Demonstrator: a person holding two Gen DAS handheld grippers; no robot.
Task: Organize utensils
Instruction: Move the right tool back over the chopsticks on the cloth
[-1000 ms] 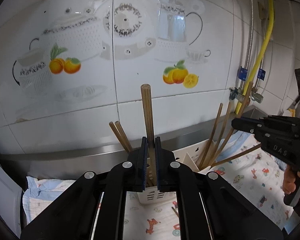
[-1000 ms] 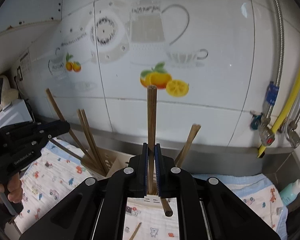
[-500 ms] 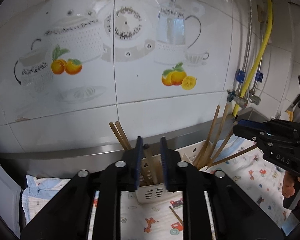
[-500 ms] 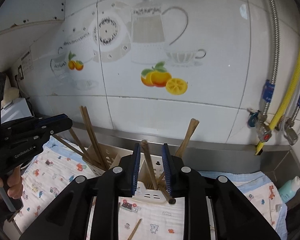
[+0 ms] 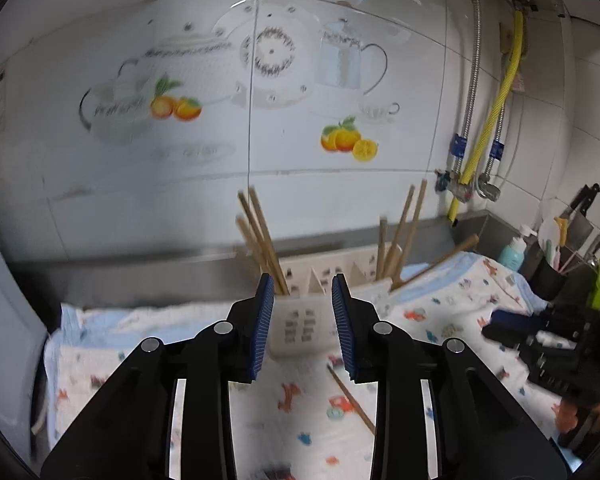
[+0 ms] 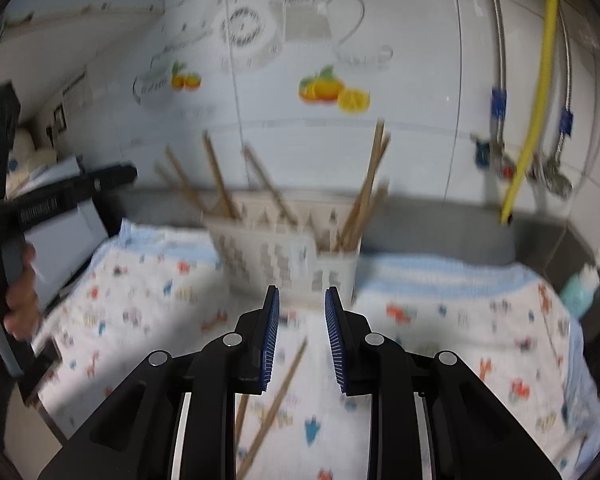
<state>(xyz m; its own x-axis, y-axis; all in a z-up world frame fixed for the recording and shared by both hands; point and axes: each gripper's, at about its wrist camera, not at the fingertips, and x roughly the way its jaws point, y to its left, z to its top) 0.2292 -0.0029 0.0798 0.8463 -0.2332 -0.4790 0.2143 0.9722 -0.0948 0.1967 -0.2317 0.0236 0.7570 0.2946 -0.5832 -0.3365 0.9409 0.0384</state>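
A printed cloth [image 5: 452,312] covers the counter; the white utensil holder [image 6: 284,256] stands at its back edge, chopsticks [image 5: 260,236] upright inside. The left gripper [image 5: 303,322] is opening its jaws, empty; the right gripper [image 6: 302,338] jaws stand narrowly apart over loose chopsticks [image 6: 278,396]

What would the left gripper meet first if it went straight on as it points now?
Probably the white holder, framed between the left gripper's opening, empty jaws. Depth is unclear; it might reach the cloth first.
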